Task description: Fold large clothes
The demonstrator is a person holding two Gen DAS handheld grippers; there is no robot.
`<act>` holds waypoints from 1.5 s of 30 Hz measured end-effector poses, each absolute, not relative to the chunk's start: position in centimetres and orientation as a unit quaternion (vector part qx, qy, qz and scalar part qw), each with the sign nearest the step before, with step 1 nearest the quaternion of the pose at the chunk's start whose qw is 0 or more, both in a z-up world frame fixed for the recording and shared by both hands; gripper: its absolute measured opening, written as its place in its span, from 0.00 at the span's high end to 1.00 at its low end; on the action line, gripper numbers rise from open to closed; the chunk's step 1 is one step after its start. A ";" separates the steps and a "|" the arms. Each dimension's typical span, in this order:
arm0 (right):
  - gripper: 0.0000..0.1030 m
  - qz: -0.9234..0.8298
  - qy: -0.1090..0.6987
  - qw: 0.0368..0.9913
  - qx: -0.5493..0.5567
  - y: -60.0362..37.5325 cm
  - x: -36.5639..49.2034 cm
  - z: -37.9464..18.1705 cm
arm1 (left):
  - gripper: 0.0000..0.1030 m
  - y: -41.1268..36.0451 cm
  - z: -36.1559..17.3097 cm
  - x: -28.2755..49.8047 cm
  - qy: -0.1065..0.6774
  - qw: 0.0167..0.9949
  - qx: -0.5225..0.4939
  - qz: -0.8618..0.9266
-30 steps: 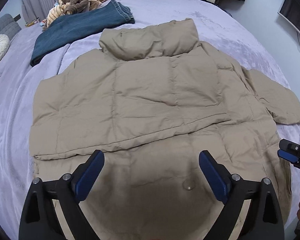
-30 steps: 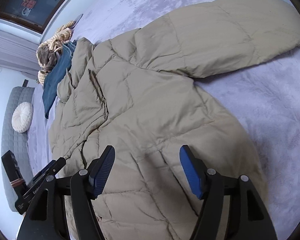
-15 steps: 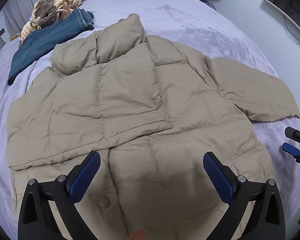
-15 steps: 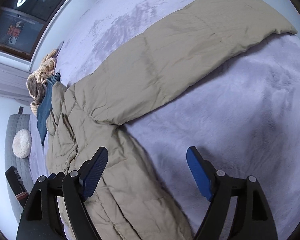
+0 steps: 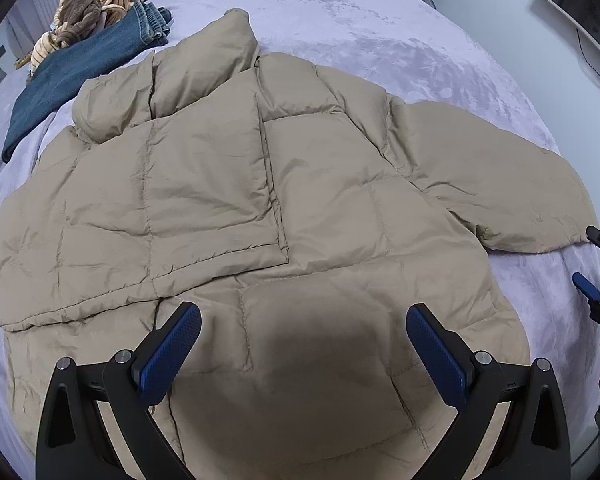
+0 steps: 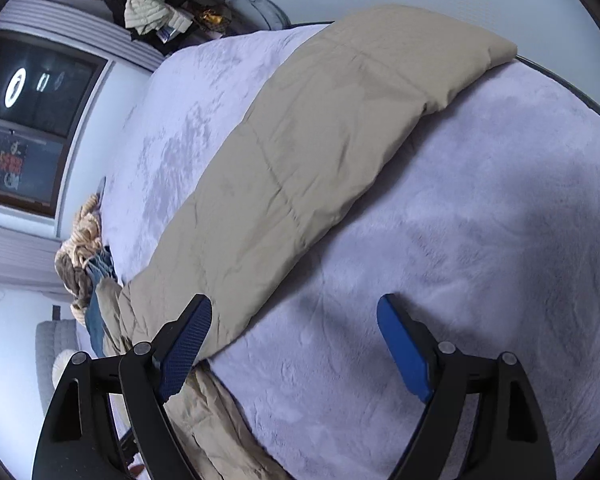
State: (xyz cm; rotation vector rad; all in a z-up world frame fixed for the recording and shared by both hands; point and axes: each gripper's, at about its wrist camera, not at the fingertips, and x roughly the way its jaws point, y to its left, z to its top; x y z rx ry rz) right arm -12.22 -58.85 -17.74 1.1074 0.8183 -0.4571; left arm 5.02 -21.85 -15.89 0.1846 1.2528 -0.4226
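The bed (image 5: 380, 32), covered in a lilac plush blanket, carries the padded beige jacket (image 5: 308, 200) spread across most of its surface, front side up, collar toward the far end. Folding appears barely begun: one front panel lies over the other across the chest, but the body is at full width and length, and the one sleeve (image 6: 332, 128) in view lies stretched out flat to the side, unfolded; the other side of the jacket shows no separate sleeve, so its position cannot be told. By this inspector's judgement, the sleeve fold and the body folds all remain to be done. A pair of jeans (image 5: 80, 76) and a bundled striped garment (image 5: 100, 4) lie near the far corner, apart from the jacket and untouched. The left gripper (image 5: 302, 350) hovers over the lower hem with jaws wide apart, holding nothing. The right gripper (image 6: 294, 344) is likewise wide open and empty, set over bare blanket just beside the sleeve's near edge. Compared with one second earlier, the left view has swung toward the sleeve side of the jacket, and the right gripper has moved off the jacket body to the blanket alongside the sleeve; the jacket itself shows no change of lay.
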 end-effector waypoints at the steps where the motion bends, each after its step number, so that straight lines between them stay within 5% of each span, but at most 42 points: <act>1: 0.16 -0.214 0.367 0.745 0.513 -59.5 -12.3 -17.9 | 0.00 -21.9 -16.1 5.1 0.587 0.781 0.082 -0.196; 6: 0.15 -0.233 0.324 0.724 0.563 -62.5 -12.2 -19.2 | 0.00 -22.0 -16.0 5.2 0.589 0.780 0.067 -0.201; 8: 0.00 -0.220 0.301 0.721 0.585 -63.5 -11.6 -19.5 | 0.00 -22.1 -15.7 5.3 0.585 0.783 0.066 -0.200; 21: 0.01 -0.174 0.260 0.693 0.649 -66.1 -6.9 -19.6 | 0.00 -19.1 -14.2 7.5 0.564 0.806 0.038 -0.174; 23: 0.11 -0.158 0.255 0.688 0.661 -65.8 -6.2 -19.6 | 0.00 -17.9 -13.9 8.1 0.558 0.812 0.034 -0.165; 26: 0.84 -0.132 0.265 0.680 0.671 -65.2 -4.7 -19.9 | 0.00 -15.6 -13.6 9.0 0.552 0.820 0.024 -0.149; 27: 0.89 -0.130 0.266 0.684 0.667 -64.9 -4.3 -19.6 | 0.00 -15.0 -13.5 9.2 0.550 0.822 0.020 -0.145; 35: 0.92 -0.076 0.303 0.792 0.524 -57.3 2.5 -10.9 | 0.00 -8.4 -13.1 10.7 0.535 0.838 -0.001 -0.110; 45: 0.92 0.050 0.369 0.902 0.219 -33.8 12.6 -2.9 | 0.00 0.7 -13.1 11.9 0.515 0.854 -0.035 -0.064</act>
